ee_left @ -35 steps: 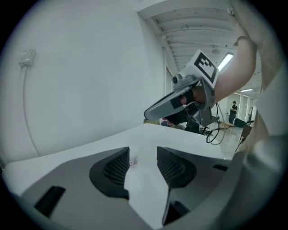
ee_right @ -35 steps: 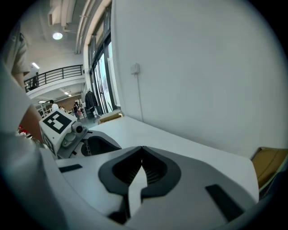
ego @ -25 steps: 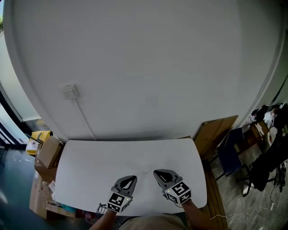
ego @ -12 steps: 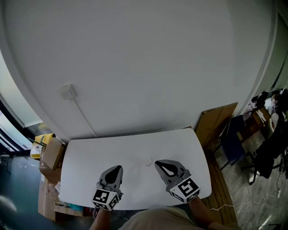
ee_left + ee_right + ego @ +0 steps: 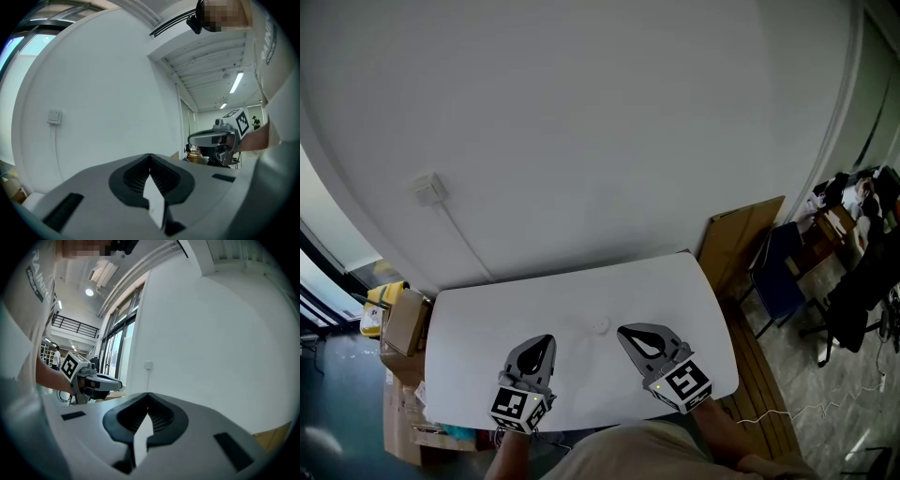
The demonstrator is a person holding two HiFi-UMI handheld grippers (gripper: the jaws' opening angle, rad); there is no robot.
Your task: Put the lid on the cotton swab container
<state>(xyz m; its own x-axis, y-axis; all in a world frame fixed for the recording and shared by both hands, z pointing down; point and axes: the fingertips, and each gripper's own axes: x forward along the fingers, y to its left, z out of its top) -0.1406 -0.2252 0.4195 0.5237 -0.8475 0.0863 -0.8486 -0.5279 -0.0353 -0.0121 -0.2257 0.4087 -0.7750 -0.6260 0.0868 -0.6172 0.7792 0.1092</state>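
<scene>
**A:** The left hand-held gripper (image 5: 546, 340) is closed all the way with nothing in it. Its own view shows the two jaws meeting at the tips with only the wall behind them. It sits low over the near edge of the white desk (image 5: 487, 328).

**B:** And the right hand-held gripper (image 5: 624, 331)?

**A:** Same deal: jaws pressed together, empty, over the near edge a bit further right. Each one shows up in the other's camera, side by side but apart.

**B:** Where's the swab stuff?

**A:** There's one small white round thing (image 5: 601, 325) on the desk, just past the tips and between the two. Neither touches it. It's too tiny to say whether it's the lid or the cotton swab container.

**B:** Anything else around?

**A:** Cardboard boxes (image 5: 401, 321) on the floor left of the desk, a brown board (image 5: 739, 246) standing at the right, and a wall socket (image 5: 426, 190) with a cable running down.
</scene>
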